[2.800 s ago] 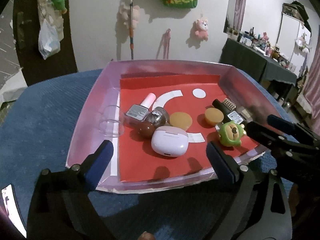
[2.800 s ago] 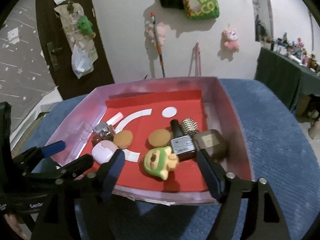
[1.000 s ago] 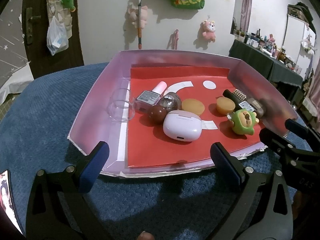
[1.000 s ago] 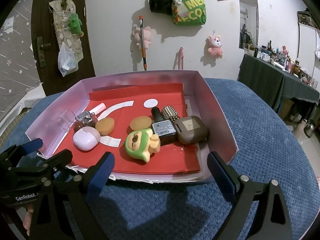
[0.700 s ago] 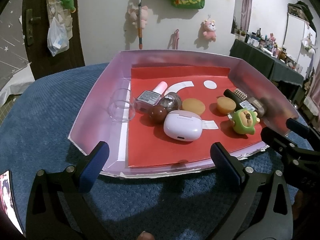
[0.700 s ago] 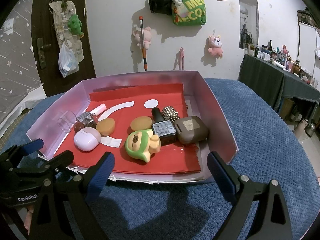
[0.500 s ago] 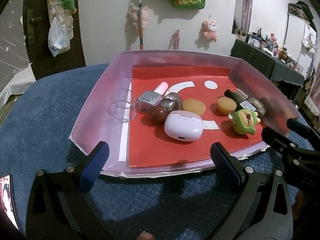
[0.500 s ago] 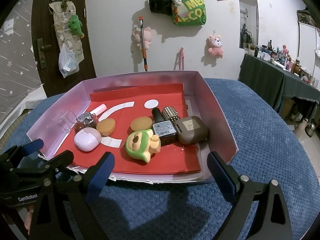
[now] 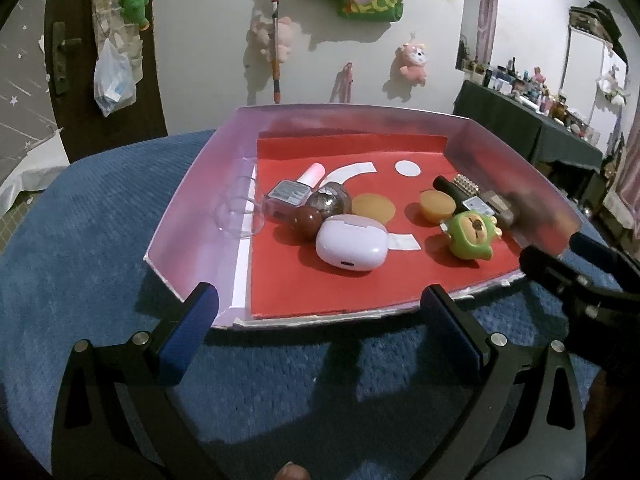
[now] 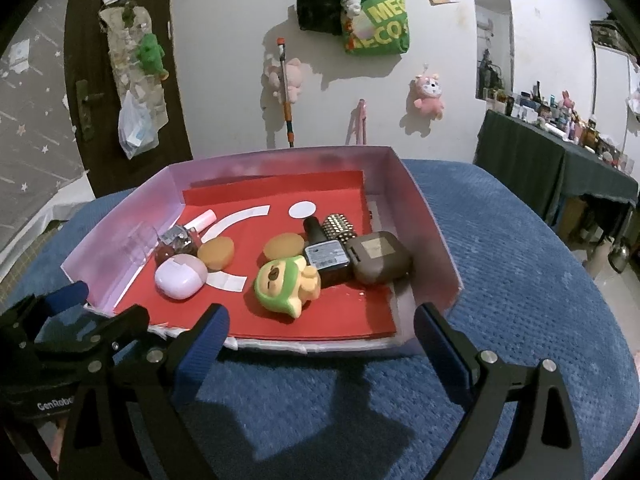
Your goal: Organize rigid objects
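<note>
The tray (image 10: 424, 216) looks like thin card with a slightly shiny lilac finish, lined with matt red paper (image 10: 344, 312). It sits on a nubby blue cloth (image 10: 520, 280), kind of waffle-textured. At about 9 o'clock in the tray there's a clear plastic cup (image 9: 240, 216). The lilac earbud case (image 9: 352, 244) is smooth glossy plastic, the green toy (image 10: 284, 284) looks soft and rubbery, and the brown case (image 10: 380, 256) is matt.

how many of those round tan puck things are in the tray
2. One tan puck lies left of centre, just behind the lilac case; the other tan puck lies mid-tray behind the green toy. More could hide behind taller items.
</note>
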### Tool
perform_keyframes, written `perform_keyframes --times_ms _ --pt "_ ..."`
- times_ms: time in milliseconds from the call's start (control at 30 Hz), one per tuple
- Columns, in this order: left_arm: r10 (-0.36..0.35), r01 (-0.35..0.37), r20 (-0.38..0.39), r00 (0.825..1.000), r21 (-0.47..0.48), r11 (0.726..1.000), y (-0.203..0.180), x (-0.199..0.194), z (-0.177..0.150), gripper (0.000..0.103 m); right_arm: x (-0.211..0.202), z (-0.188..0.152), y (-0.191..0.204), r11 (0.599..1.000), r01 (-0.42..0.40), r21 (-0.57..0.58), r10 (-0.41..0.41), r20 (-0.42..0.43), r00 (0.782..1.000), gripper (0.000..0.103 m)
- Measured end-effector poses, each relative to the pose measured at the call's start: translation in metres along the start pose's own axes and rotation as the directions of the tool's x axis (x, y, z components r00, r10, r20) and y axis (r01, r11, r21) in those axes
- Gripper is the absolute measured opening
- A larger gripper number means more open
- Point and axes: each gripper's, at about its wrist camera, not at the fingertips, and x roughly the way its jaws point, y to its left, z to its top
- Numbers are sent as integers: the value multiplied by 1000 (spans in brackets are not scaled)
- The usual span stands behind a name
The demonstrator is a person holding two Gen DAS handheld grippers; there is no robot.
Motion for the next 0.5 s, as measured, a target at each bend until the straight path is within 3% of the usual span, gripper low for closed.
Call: perform_keyframes --times_ms 300,500 --pt "-15 15 29 999 -3 1000 -1 -29 -7 103 -28 -3 -8 999 -21 32 21 19 1000 96" --pt "-18 18 6 1000 1 1000 -2 -43 -20 103 -45 -10 -9 998 -49 36 49 12 999 96"
